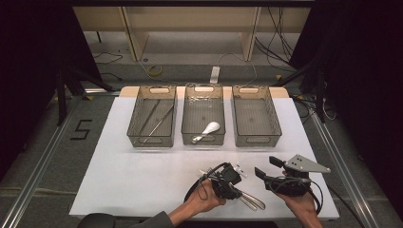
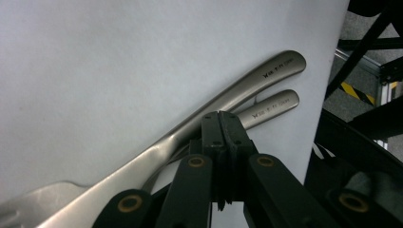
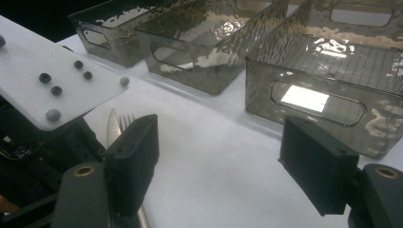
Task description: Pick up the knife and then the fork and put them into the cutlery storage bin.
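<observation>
Steel cutlery lies in a small heap near the front edge of the white table (image 1: 142, 161), and every place below is given from that heap. In the left gripper view two stamped handles, the longer handle (image 2: 266, 76) and the shorter handle (image 2: 271, 107), rest side by side and touching, with the left gripper (image 2: 221, 124) right over them. Its jaws are pressed together; whether a handle is pinched between them cannot be told, since they hide the spot beneath.

Just to the right of the heap the right gripper (image 3: 228, 156) hovers with its jaws wide apart and nothing between them. Beyond the heap stand three clear bins: the left bin (image 1: 135, 127) with long thin utensils, the middle bin (image 1: 187, 124) with a white spoon (image 1: 207, 130), and the right bin (image 1: 274, 127) bare.

The likely trouble is the overlap. Because the handles touch, a lift could drag a second piece along and drop it, or a thin, smooth handle could slip from a shallow pinch. The heap also sits close to the table's edge, so a nudged piece might slide off.
</observation>
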Demonstrator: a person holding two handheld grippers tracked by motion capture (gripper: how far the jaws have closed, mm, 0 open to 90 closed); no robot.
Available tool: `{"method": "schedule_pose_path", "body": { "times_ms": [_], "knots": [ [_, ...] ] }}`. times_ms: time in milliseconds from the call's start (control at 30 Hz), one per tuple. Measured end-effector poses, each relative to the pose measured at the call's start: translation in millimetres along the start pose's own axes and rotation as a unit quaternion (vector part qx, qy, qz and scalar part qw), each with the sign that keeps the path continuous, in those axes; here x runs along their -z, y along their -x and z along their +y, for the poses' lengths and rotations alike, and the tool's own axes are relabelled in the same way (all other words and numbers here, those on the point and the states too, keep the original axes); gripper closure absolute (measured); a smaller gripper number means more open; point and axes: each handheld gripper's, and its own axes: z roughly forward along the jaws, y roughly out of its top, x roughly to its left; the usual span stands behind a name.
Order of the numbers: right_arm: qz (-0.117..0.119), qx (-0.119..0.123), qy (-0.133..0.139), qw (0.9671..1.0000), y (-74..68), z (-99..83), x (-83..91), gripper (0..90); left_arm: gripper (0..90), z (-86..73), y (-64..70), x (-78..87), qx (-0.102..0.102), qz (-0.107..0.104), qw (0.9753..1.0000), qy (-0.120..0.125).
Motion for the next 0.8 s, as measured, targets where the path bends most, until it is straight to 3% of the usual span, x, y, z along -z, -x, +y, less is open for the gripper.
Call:
{"method": "schedule_pose_path", "body": {
  "times_ms": [233, 567, 633, 800],
  "knots": [
    [0.003, -0.001, -0.005, 1.0, 0.2, -0.4, -1.1, 29.9, 89.1, 3.5, -1.3, -2.8, 0.005, -0.001, 1.0, 0.007],
    [0.006, 0.003, -0.007, 1.0, -0.2, -0.6, -1.1, 29.8, 89.0, 7.1, 2.8, -5.0, -0.009, 0.015, 0.9998, 0.008],
    [0.009, 0.001, -0.009, 0.9999, 0.2, -0.6, -0.8, 29.8, 88.9, 5.0, 0.6, -1.6, -0.014, 0.024, 0.9996, 0.008],
    [0.017, 0.001, -0.018, 0.9997, 2.5, -1.2, -1.2, 29.9, 88.6, -4.2, -9.8, 26.4, -0.007, 0.018, 0.9994, 0.028]
  ]
}}
